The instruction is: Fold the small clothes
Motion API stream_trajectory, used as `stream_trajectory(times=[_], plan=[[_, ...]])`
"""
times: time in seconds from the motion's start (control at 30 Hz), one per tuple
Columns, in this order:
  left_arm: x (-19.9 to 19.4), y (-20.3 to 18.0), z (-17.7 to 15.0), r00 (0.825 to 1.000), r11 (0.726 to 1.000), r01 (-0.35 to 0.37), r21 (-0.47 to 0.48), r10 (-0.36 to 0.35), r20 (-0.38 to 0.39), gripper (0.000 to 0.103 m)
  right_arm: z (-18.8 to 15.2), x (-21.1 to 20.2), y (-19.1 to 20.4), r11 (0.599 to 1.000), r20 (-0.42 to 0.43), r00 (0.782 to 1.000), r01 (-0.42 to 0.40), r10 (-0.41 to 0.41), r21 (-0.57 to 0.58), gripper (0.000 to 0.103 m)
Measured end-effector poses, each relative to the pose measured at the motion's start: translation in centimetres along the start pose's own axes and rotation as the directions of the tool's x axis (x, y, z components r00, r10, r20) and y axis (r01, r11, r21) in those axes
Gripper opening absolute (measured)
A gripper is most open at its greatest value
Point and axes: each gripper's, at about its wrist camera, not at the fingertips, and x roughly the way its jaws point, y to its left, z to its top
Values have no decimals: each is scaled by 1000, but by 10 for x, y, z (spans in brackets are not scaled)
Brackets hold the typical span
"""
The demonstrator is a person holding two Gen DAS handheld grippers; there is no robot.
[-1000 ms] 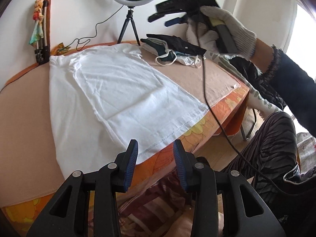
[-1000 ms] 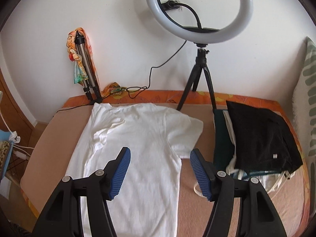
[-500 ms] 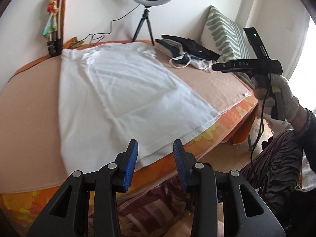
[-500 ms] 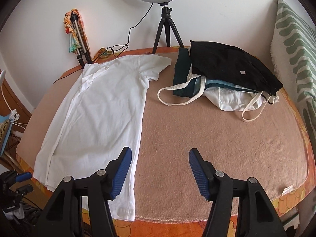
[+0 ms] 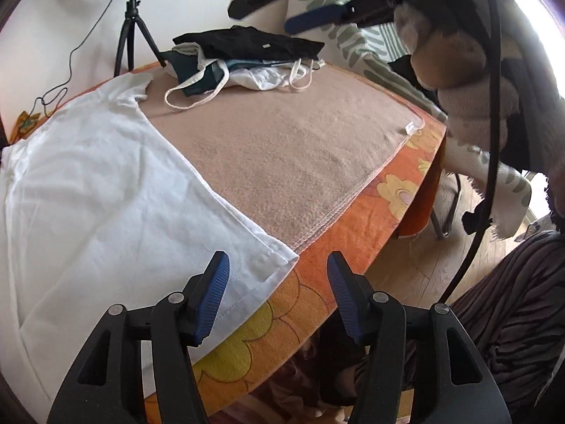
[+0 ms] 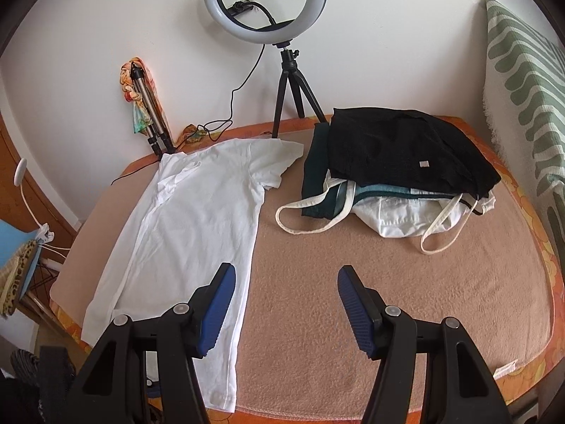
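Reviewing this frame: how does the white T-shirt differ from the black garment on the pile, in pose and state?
The white T-shirt lies spread out flat, directly on the tan blanket; the black garment is folded up and sits on top of a pile of other clothes. The T-shirt's hem reaches the near edge of the table; the black garment stays at the far side by the ring light. Neither is held: left gripper and right gripper are both open.

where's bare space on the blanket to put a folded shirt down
Free: the brown blanket between the white t-shirt on its left, the clothes pile behind, and the near edge. Crowded: the back right with the pile and its loose straps, and the back by the ring light tripod.
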Motion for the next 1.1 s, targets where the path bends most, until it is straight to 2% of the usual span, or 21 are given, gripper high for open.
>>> stream_trajectory(times=[0.13, 0.17, 0.2, 0.27, 0.43, 0.7, 0.77, 0.83, 0.97, 1.1], plan=[[5, 0, -1, 999, 999, -35, -5, 35, 24, 55, 30, 19, -2, 998, -3, 999, -51, 51, -29, 63], [6, 1, -1, 999, 999, -39, -16, 39, 34, 45, 40, 26, -2, 997, -8, 997, -72, 72, -31, 63], [6, 3, -1, 998, 999, -38, -28, 39, 45, 30, 49, 34, -2, 996, -13, 996, -85, 85, -32, 63], [7, 12, 1, 998, 998, 12, -67, -8, 58, 7, 68, 54, 1, 993, -29, 993, -118, 117, -31, 63], [-3, 32, -3, 990, 969, 112, -220, -90, 107, 6, 107, 120, 9, 983, -92, 979, -183, 183, 11, 61], [-29, 55, -7, 976, 926, 158, -342, -93, 199, 5, 127, 227, 5, 992, -218, 969, -98, 113, 79, 58], [-33, 59, -8, 973, 921, 159, -355, -85, 215, 5, 128, 244, 7, 993, -246, 964, -84, 101, 79, 57], [-36, 60, -8, 972, 924, 147, -352, -69, 224, 5, 128, 257, 10, 997, -269, 962, -36, 52, 62, 57], [-36, 64, -11, 969, 914, 158, -375, -71, 235, 5, 134, 273, 10, 999, -286, 958, 27, -12, 46, 56], [-43, 72, -15, 964, 902, 163, -400, -60, 258, 5, 141, 280, 5, 996, -291, 957, 11, 14, 85, 56]])
